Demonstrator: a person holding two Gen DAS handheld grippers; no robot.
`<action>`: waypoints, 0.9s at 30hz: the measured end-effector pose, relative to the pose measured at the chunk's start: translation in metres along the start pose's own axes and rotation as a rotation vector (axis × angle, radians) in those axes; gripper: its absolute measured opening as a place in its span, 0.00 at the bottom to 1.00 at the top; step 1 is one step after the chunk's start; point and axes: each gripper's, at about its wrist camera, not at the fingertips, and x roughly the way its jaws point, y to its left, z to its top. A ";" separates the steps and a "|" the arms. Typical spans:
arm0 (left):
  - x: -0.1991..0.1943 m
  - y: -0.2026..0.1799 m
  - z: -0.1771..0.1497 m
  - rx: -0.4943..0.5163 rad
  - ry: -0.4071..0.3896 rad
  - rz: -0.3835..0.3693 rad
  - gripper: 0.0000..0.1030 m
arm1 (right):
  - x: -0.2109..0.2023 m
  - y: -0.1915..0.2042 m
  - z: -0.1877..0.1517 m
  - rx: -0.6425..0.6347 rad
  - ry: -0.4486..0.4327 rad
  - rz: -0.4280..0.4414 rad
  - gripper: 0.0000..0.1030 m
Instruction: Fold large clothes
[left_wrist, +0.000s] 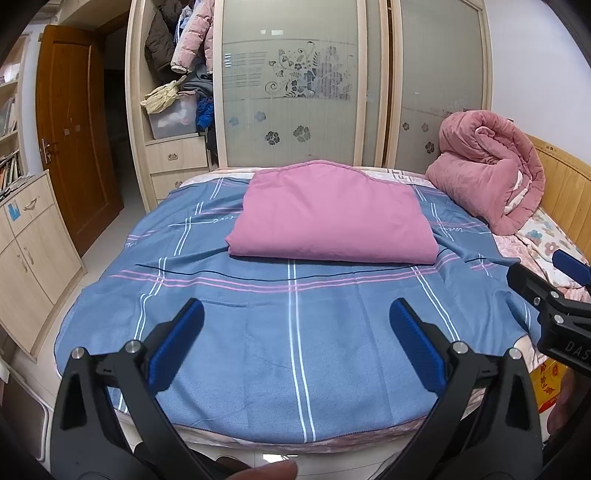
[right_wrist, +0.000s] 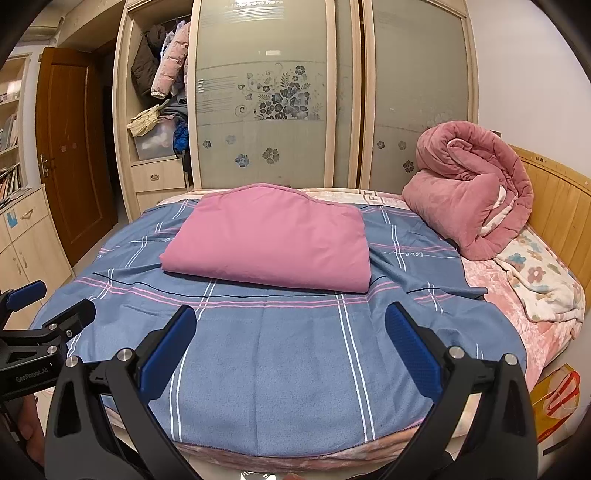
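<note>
Pink cloth (left_wrist: 332, 214) lies folded into a thick, neat rectangle on the far middle of the bed, on top of a blue plaid sheet (left_wrist: 277, 332) that's spread flat and hangs over the near edge. Left gripper (left_wrist: 295, 332) and right gripper (right_wrist: 290, 338) both hover over the sheet's near part, fingers wide apart, nothing between them, not touching fabric. Scene fits 2 stages: pink piece done and the blue sheet next up, or the blue sheet just serving as the work surface w/ the job finished; can't tell which from here. If the sheet is to be folded, judgement: take the 2 near corners, one per gripper, pinch a single layer only, lift evenly so the plaid lines stay parallel; the pink stack sits on it and would be in the way. Rolled pink quilt (right_wrist: 469, 192) sits far right by the headboard (right_wrist: 554, 199), clear of the sheet's near part. Views differ: left wrist view shows the right gripper at its right edge and more of the cabinet (left_wrist: 26, 258) on the left; right wrist view shows the left gripper at its left edge, plus more of the floral blanket (right_wrist: 543, 280) and the sheet's right edge.
</note>
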 end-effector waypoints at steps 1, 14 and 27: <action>0.000 0.000 0.000 0.002 0.000 -0.001 0.98 | 0.000 0.000 0.000 0.000 0.001 0.001 0.99; 0.000 0.000 -0.001 0.005 -0.001 -0.005 0.98 | 0.001 -0.001 -0.001 0.005 0.004 0.003 0.99; 0.001 -0.001 -0.002 0.004 -0.001 -0.003 0.98 | 0.001 -0.001 -0.001 0.006 0.004 0.003 0.99</action>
